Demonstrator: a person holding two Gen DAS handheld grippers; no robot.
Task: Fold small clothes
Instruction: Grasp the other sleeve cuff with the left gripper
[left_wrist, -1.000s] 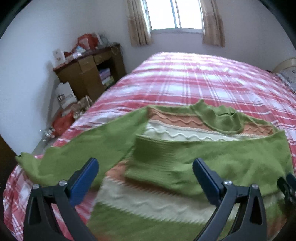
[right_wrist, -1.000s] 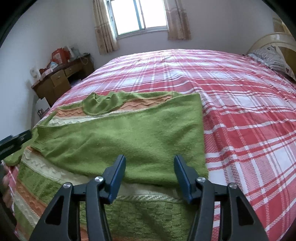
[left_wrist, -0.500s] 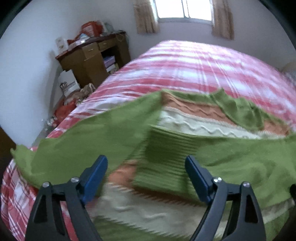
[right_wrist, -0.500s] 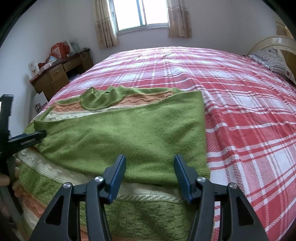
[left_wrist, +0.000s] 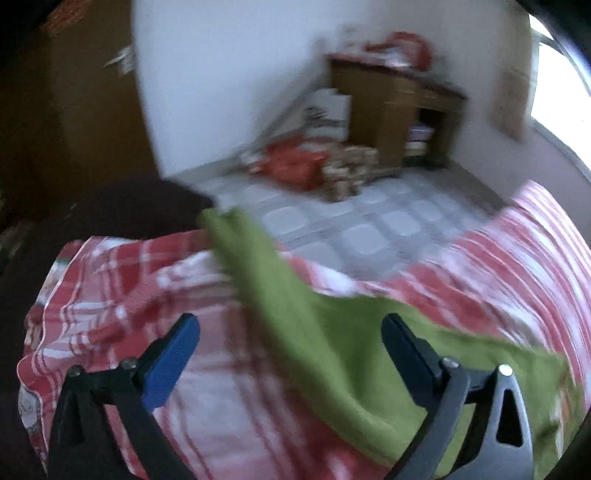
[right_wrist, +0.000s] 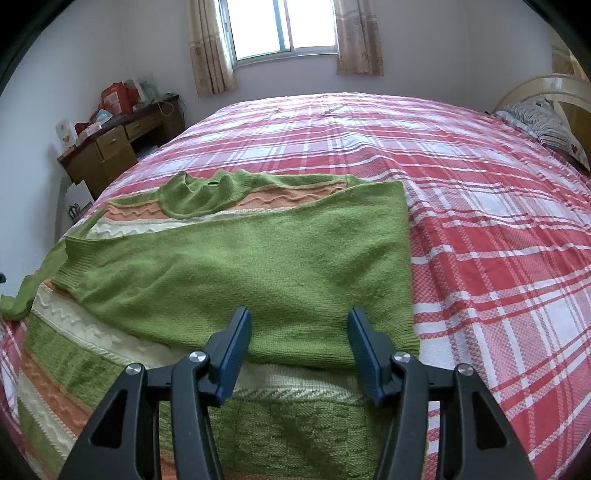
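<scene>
A green sweater (right_wrist: 236, 269) with orange and cream stripes lies on the red plaid bed (right_wrist: 498, 229), one sleeve folded across its body. My right gripper (right_wrist: 299, 332) hovers open over the sweater's lower part, nothing between its fingers. In the blurred left wrist view the other green sleeve (left_wrist: 295, 306) stretches toward the bed's left edge. My left gripper (left_wrist: 291, 339) stands open above that sleeve and the bedspread (left_wrist: 110, 295), holding nothing.
A wooden desk (right_wrist: 122, 147) with clutter stands by the wall at the left, with bags (left_wrist: 291, 166) on the tiled floor (left_wrist: 369, 229) beside it. A window (right_wrist: 284, 29) is at the far wall. A pillow (right_wrist: 543, 125) lies at the bed's right end.
My left gripper has swung left and rolled, from over the sweater's body to the outstretched sleeve at the bed's edge. The right gripper has stayed put.
</scene>
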